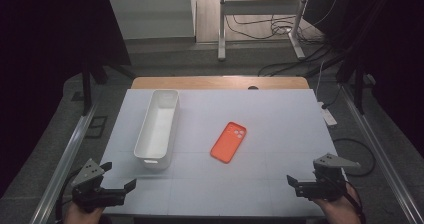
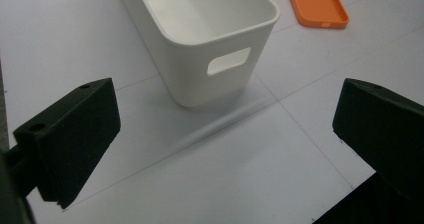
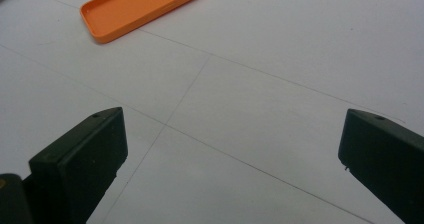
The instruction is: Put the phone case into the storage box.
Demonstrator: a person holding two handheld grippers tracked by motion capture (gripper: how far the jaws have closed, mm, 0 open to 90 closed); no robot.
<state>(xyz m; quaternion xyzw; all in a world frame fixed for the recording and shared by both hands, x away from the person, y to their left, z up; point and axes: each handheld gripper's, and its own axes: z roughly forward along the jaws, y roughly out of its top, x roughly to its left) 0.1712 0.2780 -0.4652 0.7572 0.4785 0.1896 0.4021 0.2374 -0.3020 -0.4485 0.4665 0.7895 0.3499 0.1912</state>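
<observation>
No readable text, label, brand mark, number or sign appears anywhere. The orange phone case lies plain side up on the white table, with no logo or print visible. The white bin, to the left of the case, looks unmarked too, though its far walls are perhaps too small to judge.

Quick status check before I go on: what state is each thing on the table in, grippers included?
White bin: upright, empty.
Orange phone case: lying flat, hollow side up, right of the bin, apart from it.
Left gripper: open, holding nothing.
Right gripper: open, holding nothing.
</observation>
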